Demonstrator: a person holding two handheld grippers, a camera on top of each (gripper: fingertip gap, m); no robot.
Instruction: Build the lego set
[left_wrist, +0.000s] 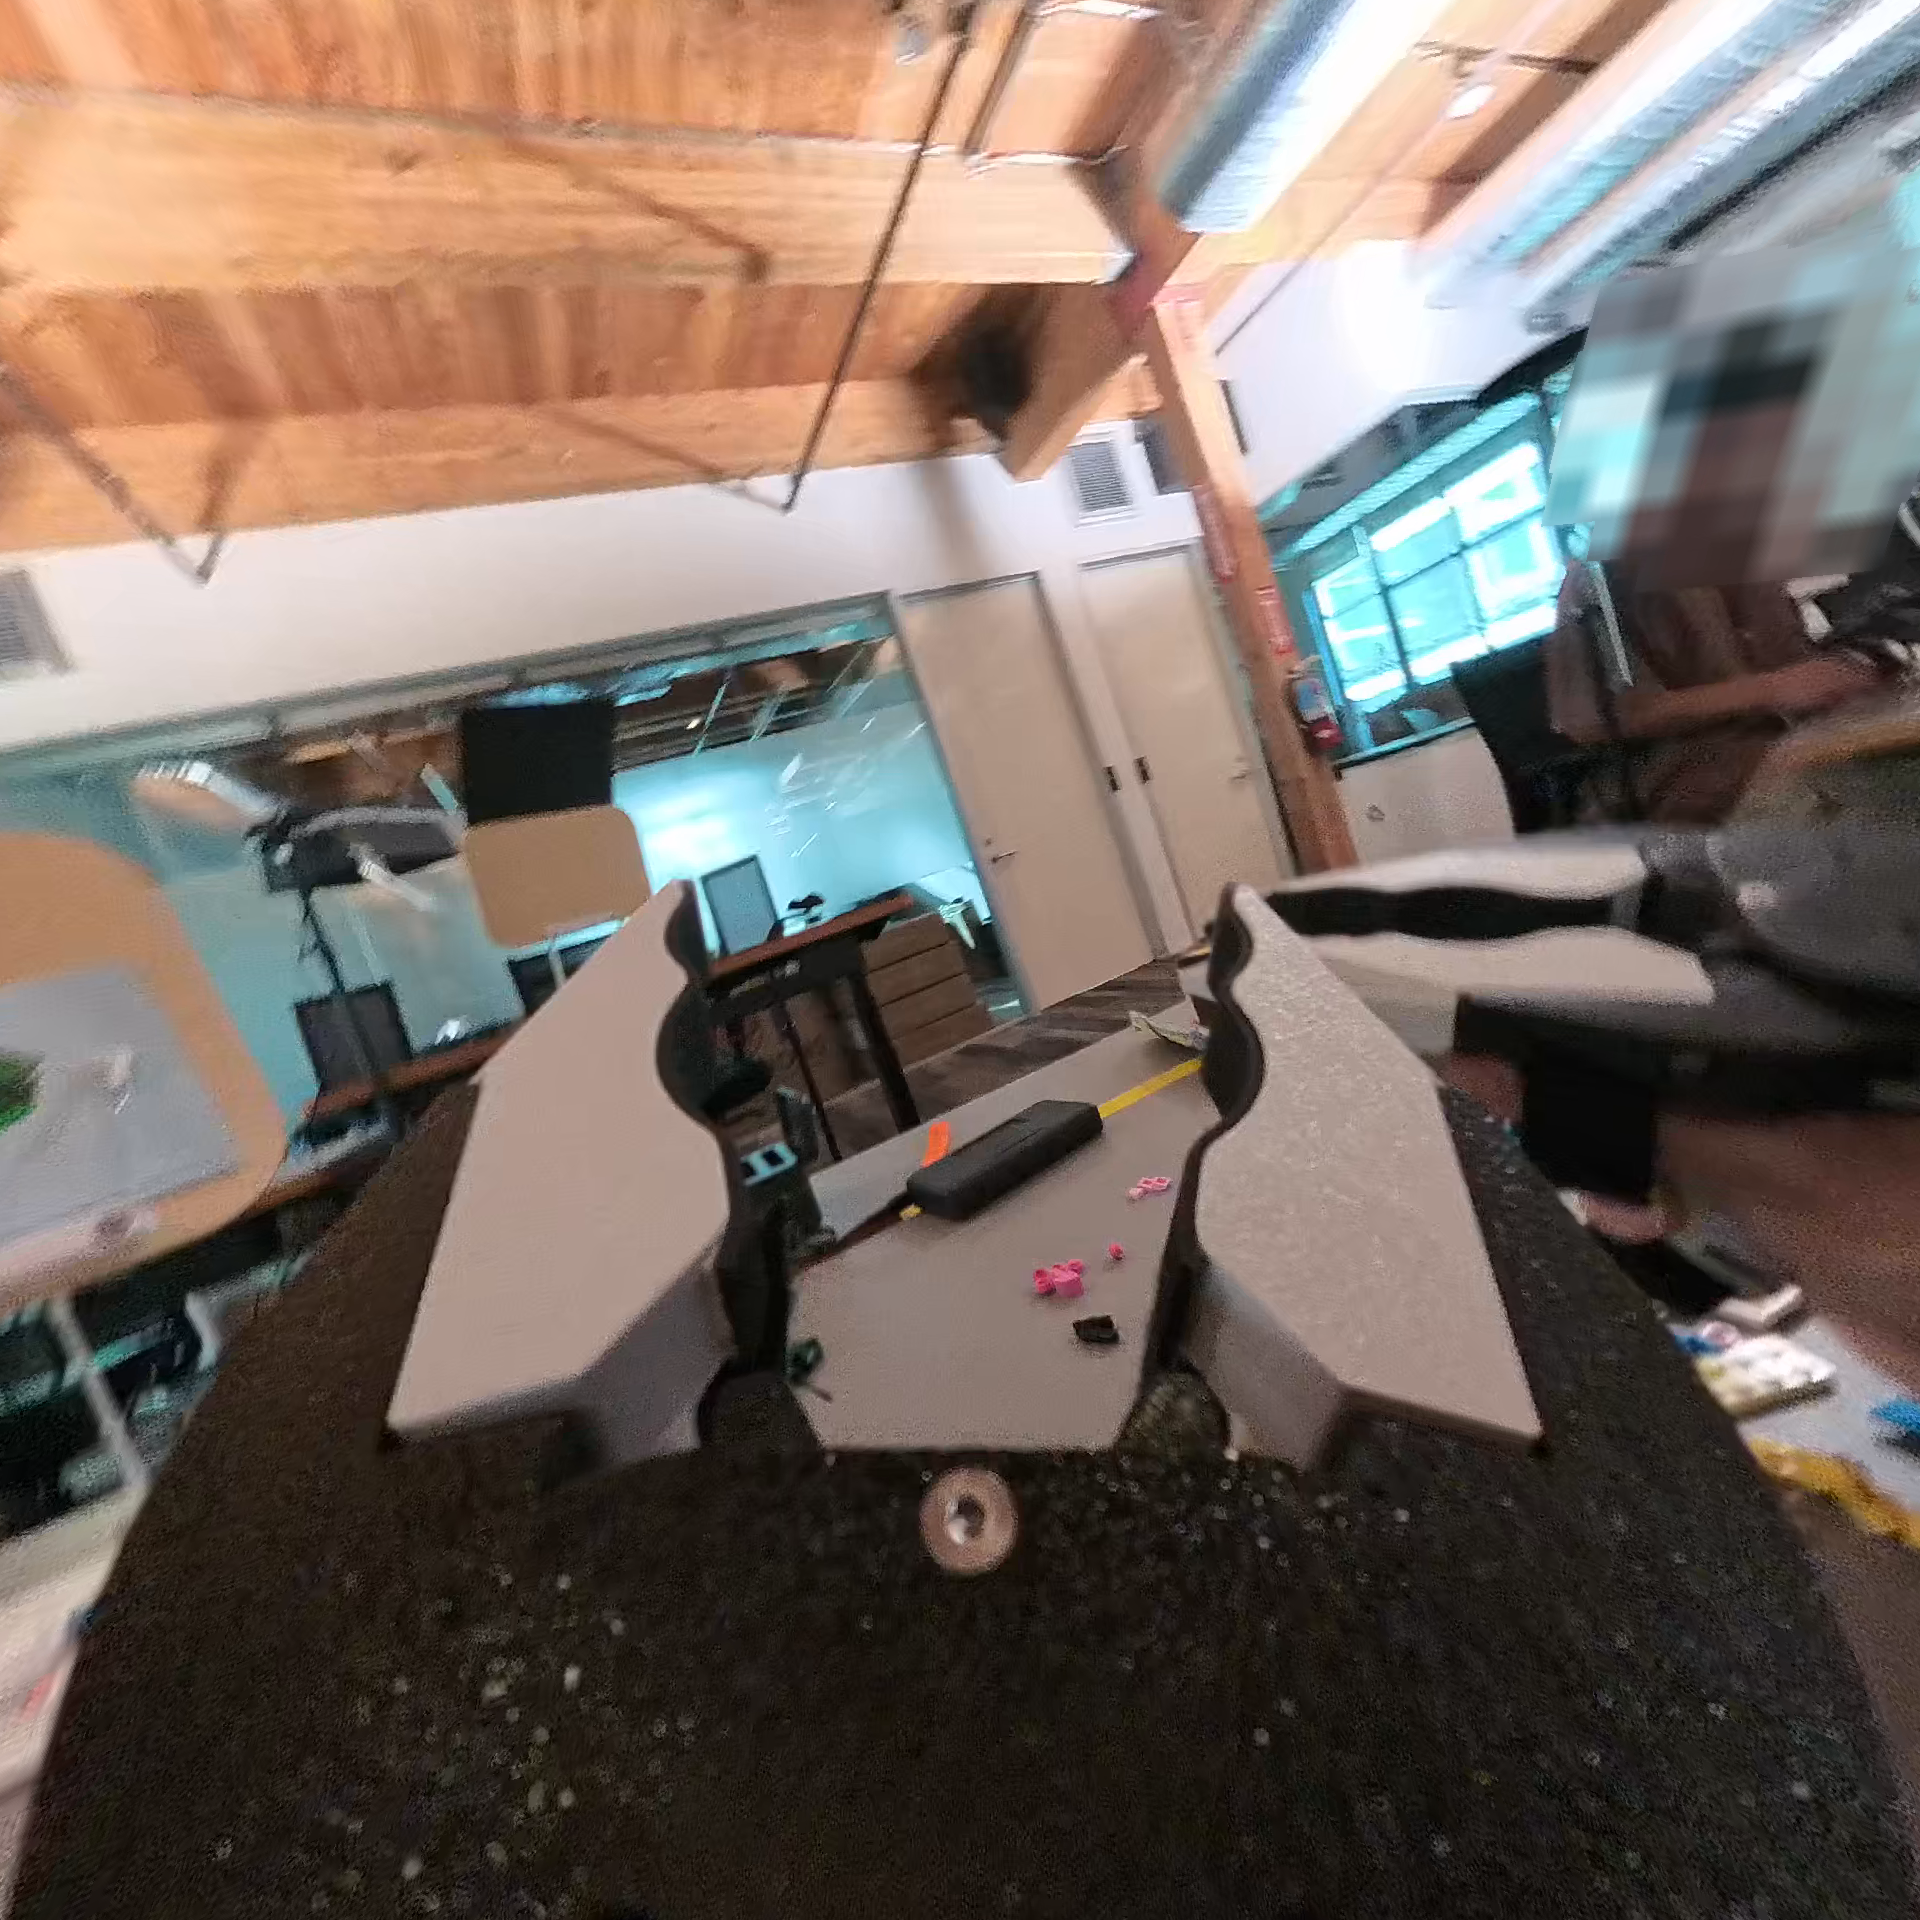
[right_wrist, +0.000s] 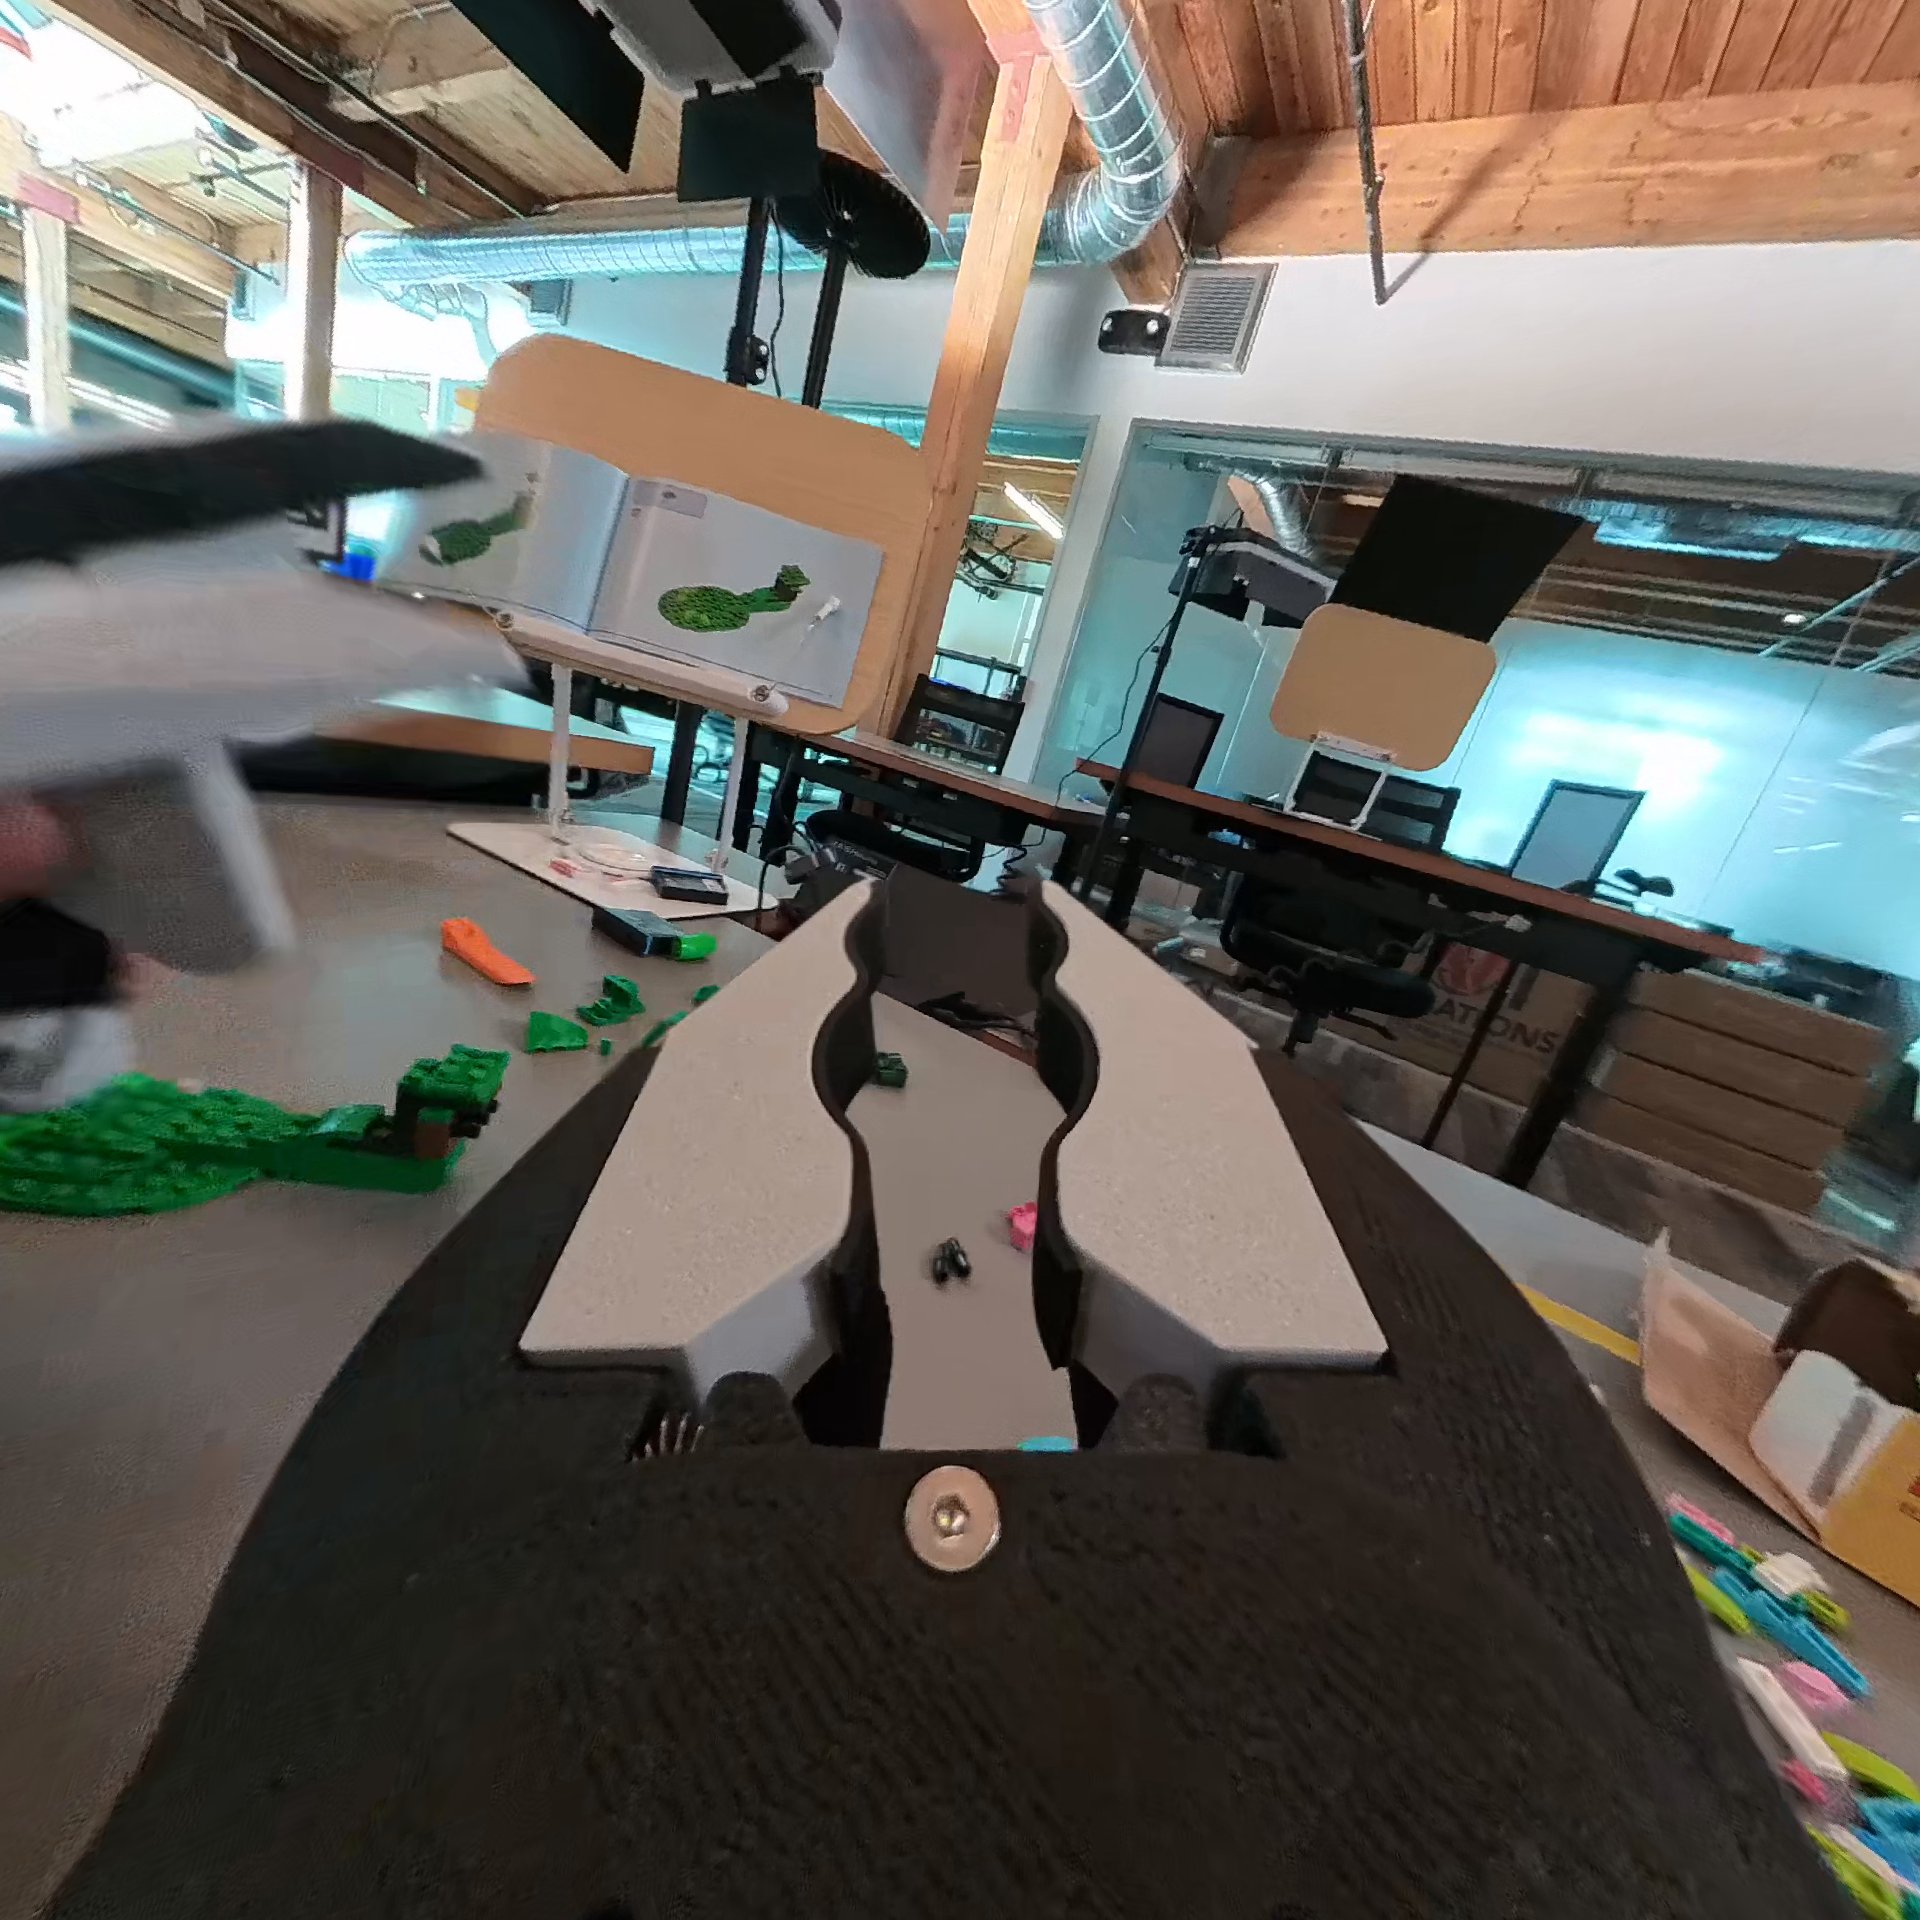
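Observation:
In the left wrist view my left gripper (left_wrist: 956, 914) is open wide and empty, tilted up above the grey table (left_wrist: 935, 1382). Between its fingers lie pink bricks (left_wrist: 1060, 1280) and a small black piece (left_wrist: 1096, 1330). The right gripper's fingers (left_wrist: 1507, 971) show blurred at the right. In the right wrist view my right gripper (right_wrist: 956, 904) is open and empty, low over the table. A small black piece (right_wrist: 951, 1260), a pink brick (right_wrist: 1023, 1226) and a small green brick (right_wrist: 888, 1070) lie between its fingers. A green lego build (right_wrist: 208, 1143) sits at the left. The left gripper's fingers (right_wrist: 208, 623) are blurred above it.
An instruction booklet (right_wrist: 644, 582) stands open on a stand at the back. An orange brick separator (right_wrist: 483, 951) and loose green pieces (right_wrist: 582, 1018) lie near it. A black box (left_wrist: 1003, 1158) lies on the table. An open cardboard box (right_wrist: 1787, 1392) and several colourful bricks (right_wrist: 1787, 1642) are at the right.

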